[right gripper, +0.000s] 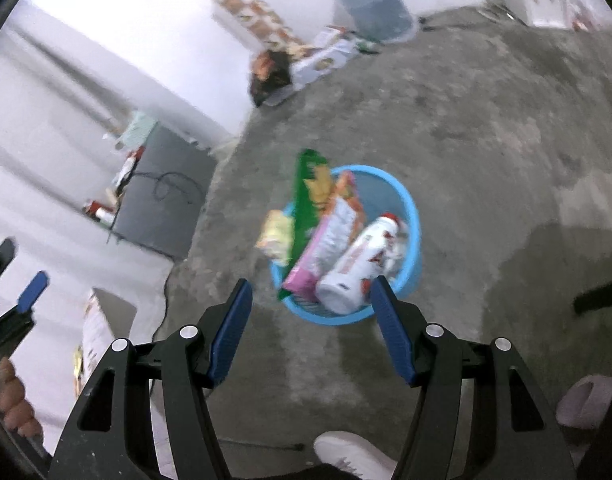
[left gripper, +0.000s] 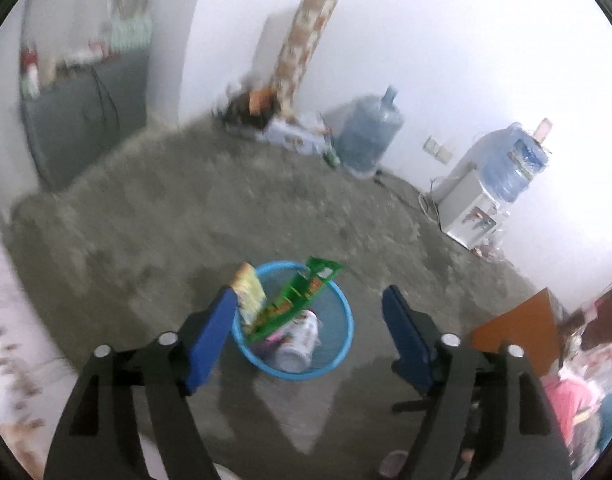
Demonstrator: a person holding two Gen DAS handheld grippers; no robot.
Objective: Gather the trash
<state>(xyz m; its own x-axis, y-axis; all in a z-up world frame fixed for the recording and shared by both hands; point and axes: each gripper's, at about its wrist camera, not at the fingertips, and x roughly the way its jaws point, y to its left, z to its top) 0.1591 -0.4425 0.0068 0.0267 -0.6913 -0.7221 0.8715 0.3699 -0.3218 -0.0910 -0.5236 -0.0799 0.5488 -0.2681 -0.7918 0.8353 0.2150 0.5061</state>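
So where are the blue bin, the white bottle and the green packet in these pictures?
Round blue plastic bin (right gripper: 411,216): right wrist view, on its far right rim.
White plastic bottle with red print (right gripper: 351,268): right wrist view, mid-body.
Flat green snack packet (right gripper: 304,196): right wrist view, on its upper half.

Black tools (right gripper: 309,312), ribbed blue pads (right gripper: 230,328)

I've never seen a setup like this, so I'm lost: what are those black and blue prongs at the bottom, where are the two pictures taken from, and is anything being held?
The prongs are two-finger grippers, one carried in each of a person's hands, each with a camera looking along its fingers. One picture is from the left gripper, the other from the right gripper. Both stand open and hold nothing. On the concrete floor stands a blue basket already holding trash: a green wrapper, a pink packet and a white bottle.
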